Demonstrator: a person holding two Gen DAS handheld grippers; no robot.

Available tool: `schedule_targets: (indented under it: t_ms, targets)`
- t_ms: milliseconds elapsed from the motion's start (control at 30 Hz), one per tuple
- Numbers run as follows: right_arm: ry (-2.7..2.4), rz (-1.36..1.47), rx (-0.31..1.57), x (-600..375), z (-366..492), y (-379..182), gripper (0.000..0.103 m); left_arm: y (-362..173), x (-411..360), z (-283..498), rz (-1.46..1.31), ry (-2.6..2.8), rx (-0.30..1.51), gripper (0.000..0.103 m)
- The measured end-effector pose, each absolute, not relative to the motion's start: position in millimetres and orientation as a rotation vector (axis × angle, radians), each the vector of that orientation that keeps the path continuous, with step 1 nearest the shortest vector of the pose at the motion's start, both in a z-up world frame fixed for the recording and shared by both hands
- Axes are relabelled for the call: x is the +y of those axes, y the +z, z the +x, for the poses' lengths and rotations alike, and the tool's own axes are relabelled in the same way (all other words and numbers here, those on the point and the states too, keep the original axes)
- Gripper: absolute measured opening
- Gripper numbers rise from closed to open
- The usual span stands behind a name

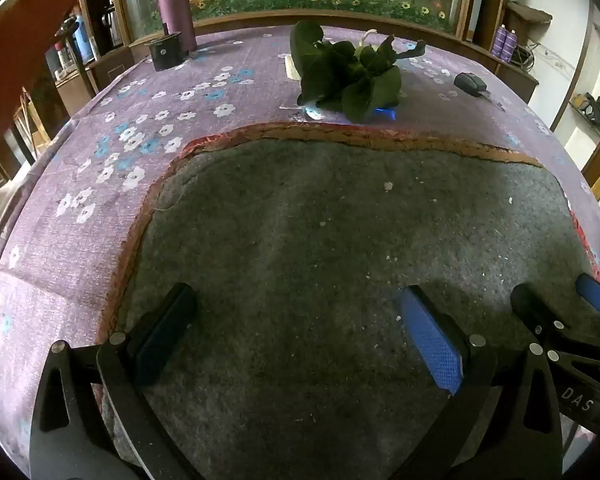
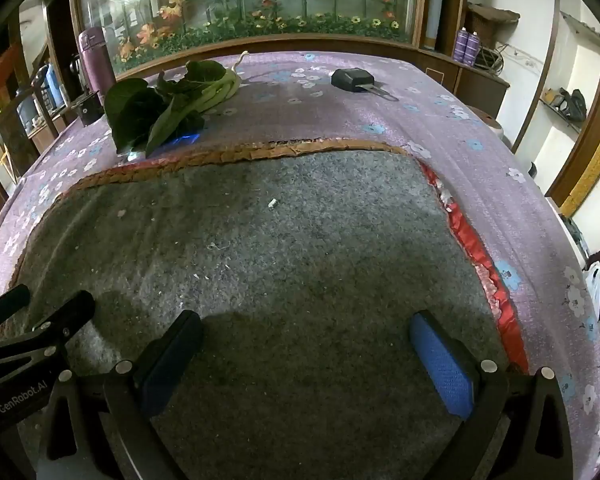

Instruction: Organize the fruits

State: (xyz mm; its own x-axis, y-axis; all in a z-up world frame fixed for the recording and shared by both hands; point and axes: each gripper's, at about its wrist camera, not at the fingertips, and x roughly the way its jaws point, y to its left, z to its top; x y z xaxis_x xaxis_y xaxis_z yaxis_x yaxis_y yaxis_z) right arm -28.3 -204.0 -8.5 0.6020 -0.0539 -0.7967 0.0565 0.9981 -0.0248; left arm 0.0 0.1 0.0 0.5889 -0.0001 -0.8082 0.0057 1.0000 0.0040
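Observation:
A bunch of leafy greens with pale stalks lies on the purple flowered tablecloth beyond the grey felt mat. It also shows in the right wrist view, at the far left. No fruit is in view. My left gripper is open and empty, low over the mat's near part. My right gripper is open and empty beside it, also over the mat. The right gripper's fingers show at the lower right of the left wrist view.
A purple flask and a small black cup stand at the far left of the table. A black folding tool lies at the far right. A flower-painted panel backs the table. Shelves stand at the right.

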Motion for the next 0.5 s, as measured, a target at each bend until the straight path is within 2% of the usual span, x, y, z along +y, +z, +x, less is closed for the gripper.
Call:
schedule_targets:
  t_ms: [500]
  targets:
    - [-0.064, 0.003, 0.924, -198.0, -30.7, -12.8, 0.103, 0.1, 0.2, 0.0, 0.007, -0.004, 0.942, 0.103]
